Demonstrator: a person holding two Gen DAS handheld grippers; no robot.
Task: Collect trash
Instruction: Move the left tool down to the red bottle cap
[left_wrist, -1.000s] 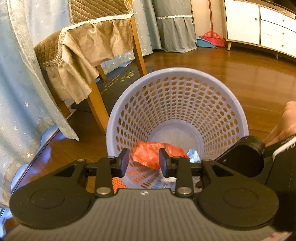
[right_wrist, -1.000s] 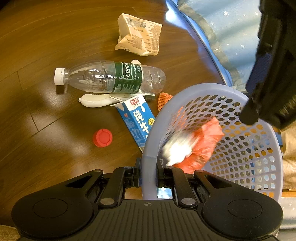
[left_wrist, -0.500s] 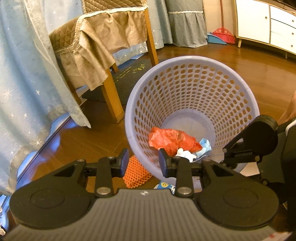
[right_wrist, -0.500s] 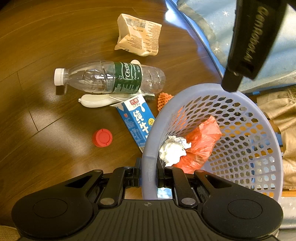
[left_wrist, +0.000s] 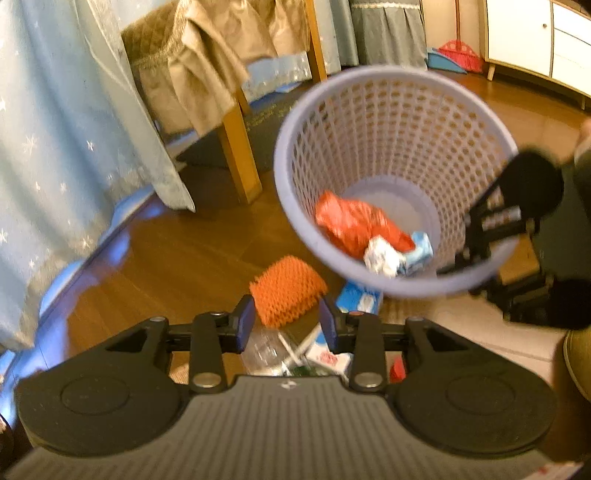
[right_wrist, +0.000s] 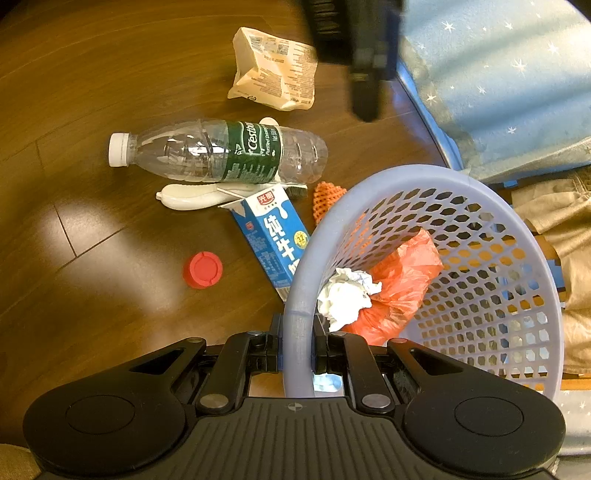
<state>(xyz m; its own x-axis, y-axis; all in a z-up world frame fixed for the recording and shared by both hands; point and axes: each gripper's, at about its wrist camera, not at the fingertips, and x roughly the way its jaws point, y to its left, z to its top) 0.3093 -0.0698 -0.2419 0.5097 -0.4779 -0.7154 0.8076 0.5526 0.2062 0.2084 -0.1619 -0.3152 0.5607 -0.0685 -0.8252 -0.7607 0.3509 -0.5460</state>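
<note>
My right gripper (right_wrist: 296, 349) is shut on the rim of a tilted lilac mesh basket (right_wrist: 480, 206), also in the left wrist view as the basket (left_wrist: 369, 96). Inside lie a red plastic bag (right_wrist: 402, 280), a white paper wad (right_wrist: 345, 299) and a light blue scrap (left_wrist: 419, 251). My left gripper (left_wrist: 287, 325) hangs open above an orange foam net (left_wrist: 286, 291) on the floor. Loose trash lies on the floor: a clear bottle (right_wrist: 218, 151), a blue milk carton (right_wrist: 273, 236), a red cap (right_wrist: 202, 269), a beige wrapper (right_wrist: 273, 70) and a white spoon-like piece (right_wrist: 192, 195).
A wooden chair (left_wrist: 236, 147) with a tan cover stands behind the basket, beside a pale blue star-patterned cloth (left_wrist: 55, 147). A white cabinet (left_wrist: 535, 40) and a red dustpan set (left_wrist: 458, 55) are at the far right. The left gripper's dark, blurred body (right_wrist: 362, 48) crosses the top of the right wrist view.
My left gripper has pulled back out of the basket and dropped toward the floor, now over the orange net. The white wad has settled in the basket. The right gripper holds still.
</note>
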